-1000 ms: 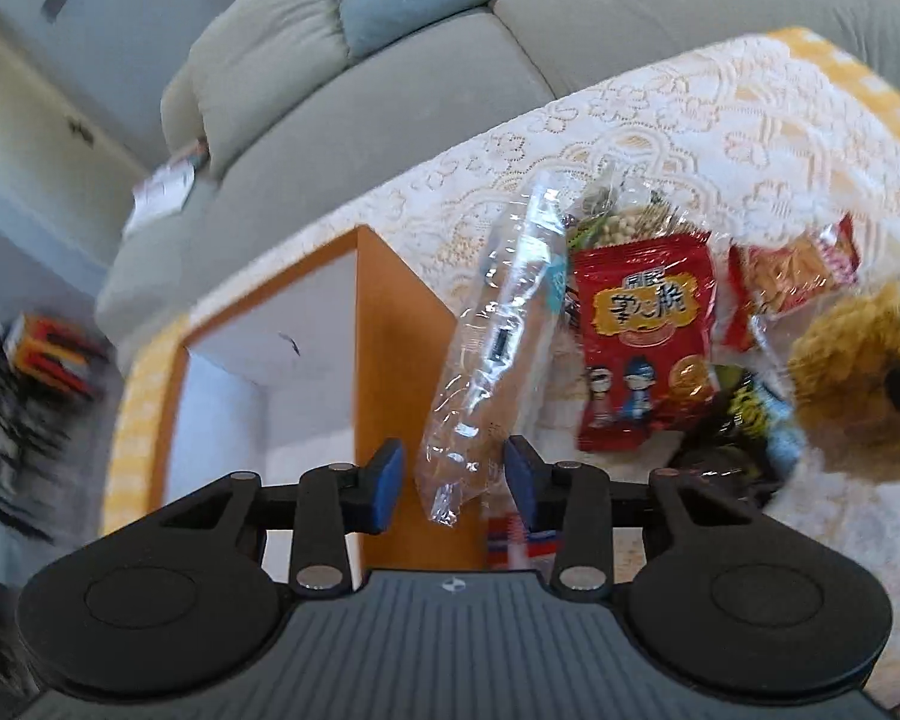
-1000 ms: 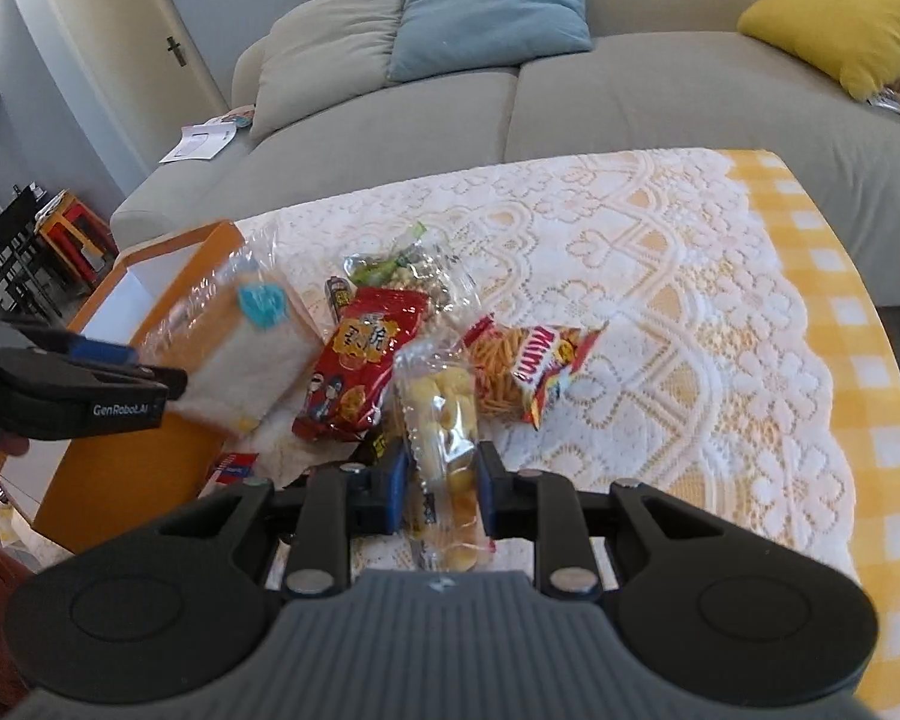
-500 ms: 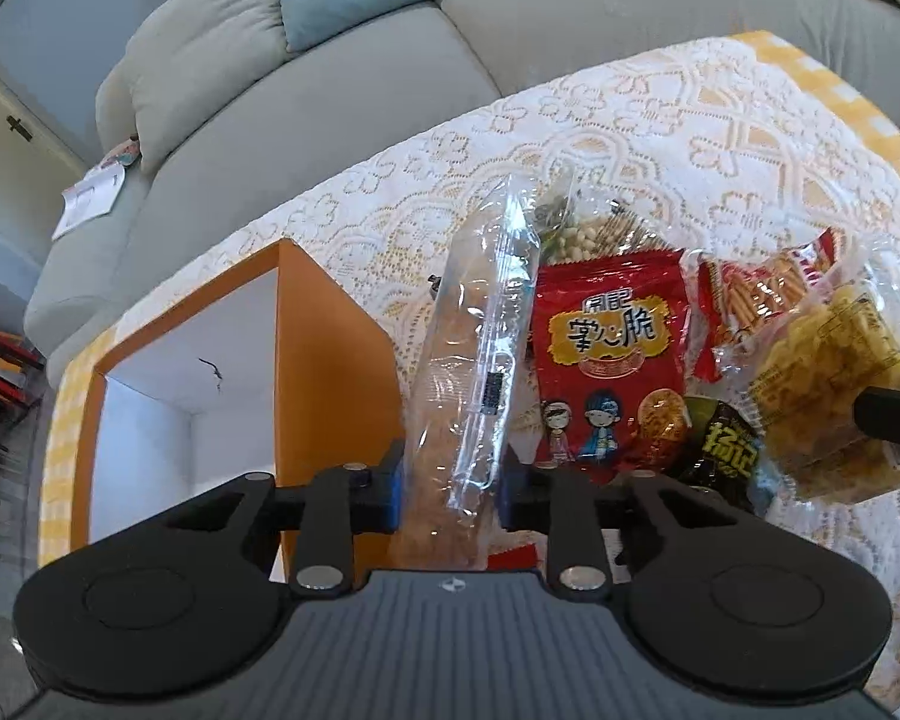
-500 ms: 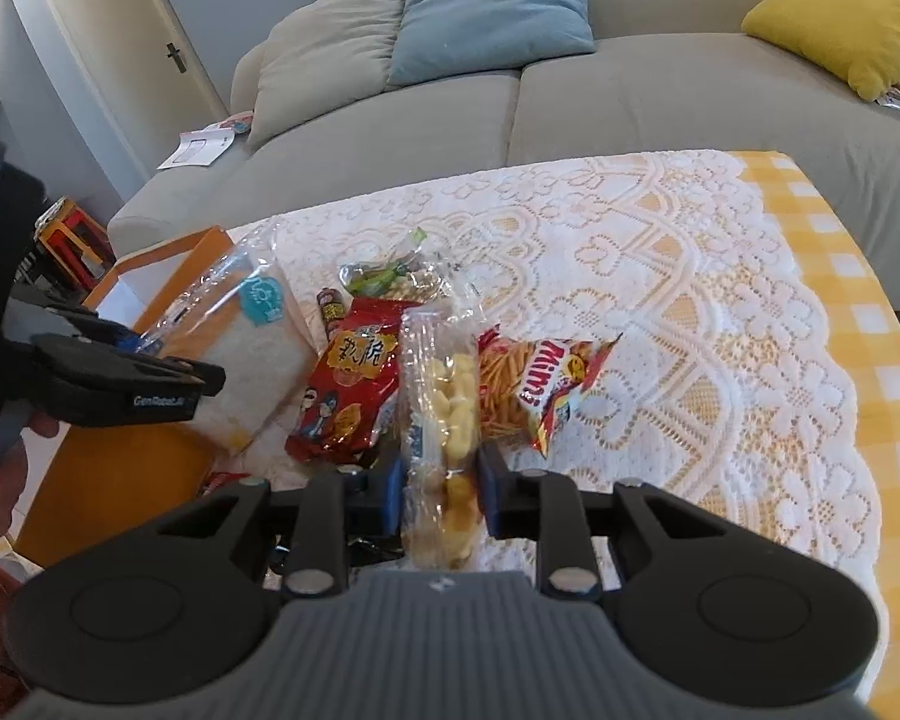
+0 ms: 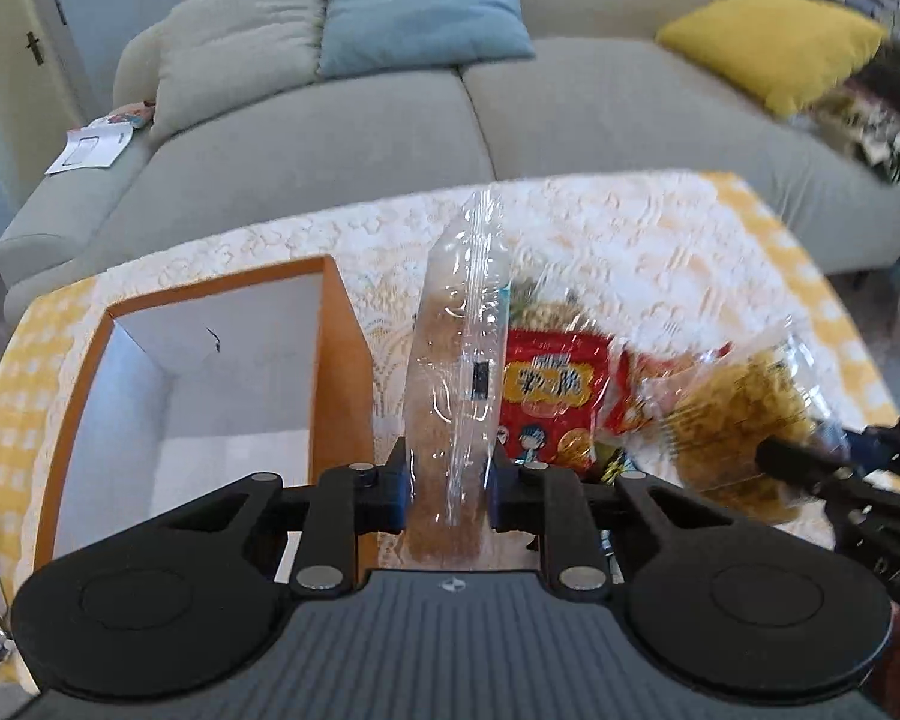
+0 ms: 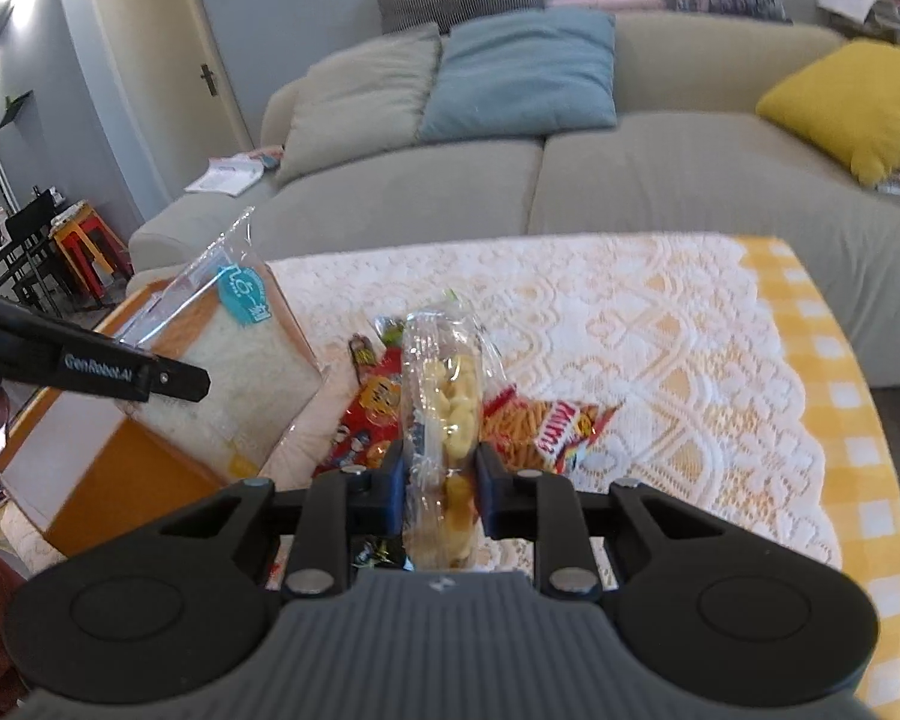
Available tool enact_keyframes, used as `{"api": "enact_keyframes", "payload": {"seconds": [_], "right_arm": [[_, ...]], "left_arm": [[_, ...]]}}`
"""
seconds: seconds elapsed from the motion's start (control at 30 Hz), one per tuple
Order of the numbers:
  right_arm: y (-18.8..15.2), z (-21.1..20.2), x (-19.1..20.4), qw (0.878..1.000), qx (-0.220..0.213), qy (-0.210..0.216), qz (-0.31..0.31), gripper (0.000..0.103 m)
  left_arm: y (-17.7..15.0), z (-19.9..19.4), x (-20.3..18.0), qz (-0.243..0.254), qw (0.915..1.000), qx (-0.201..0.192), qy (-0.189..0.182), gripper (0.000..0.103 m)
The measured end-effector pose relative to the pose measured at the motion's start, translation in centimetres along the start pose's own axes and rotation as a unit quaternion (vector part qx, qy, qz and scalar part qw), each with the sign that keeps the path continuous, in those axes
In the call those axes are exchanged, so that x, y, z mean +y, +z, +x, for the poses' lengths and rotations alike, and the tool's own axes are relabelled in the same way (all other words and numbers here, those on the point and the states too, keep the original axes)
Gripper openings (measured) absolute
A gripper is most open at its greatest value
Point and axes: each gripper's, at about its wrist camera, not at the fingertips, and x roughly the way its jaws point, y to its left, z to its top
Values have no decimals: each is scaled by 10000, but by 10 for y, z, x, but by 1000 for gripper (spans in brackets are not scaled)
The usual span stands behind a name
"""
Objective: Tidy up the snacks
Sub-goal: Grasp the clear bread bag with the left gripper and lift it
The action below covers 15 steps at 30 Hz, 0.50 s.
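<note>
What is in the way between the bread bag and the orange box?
Nothing visible. The left tongs are closing on the bread bag, held up right beside the orange box. The box's open top looks bare inside, and the other snacks lie on the far side of the bread.

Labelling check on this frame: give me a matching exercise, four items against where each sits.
Items:
1. clear bag of sliced white bread
2. clear bag of yellow puffs
3. red snack packet with cartoon faces
4. orange open-top box

Places:
A. lying on the lace cloth
B. in the right claw
C. in the left claw
D. standing left of the snacks

Pairs: 1-C, 2-B, 3-A, 4-D
</note>
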Motion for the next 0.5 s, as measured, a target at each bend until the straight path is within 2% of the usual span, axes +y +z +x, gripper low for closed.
{"api": "enact_keyframes", "payload": {"seconds": [0.3,0.5], "right_arm": [[18,-37,39,9982,-377,467,-27,21],[39,-39,74,9932,-332,1073,317,21]], "left_arm": [[-4,-54,25,-420,9980,-448,-174,25],[-4,-89,54,-653,9948,-775,92,25]]}}
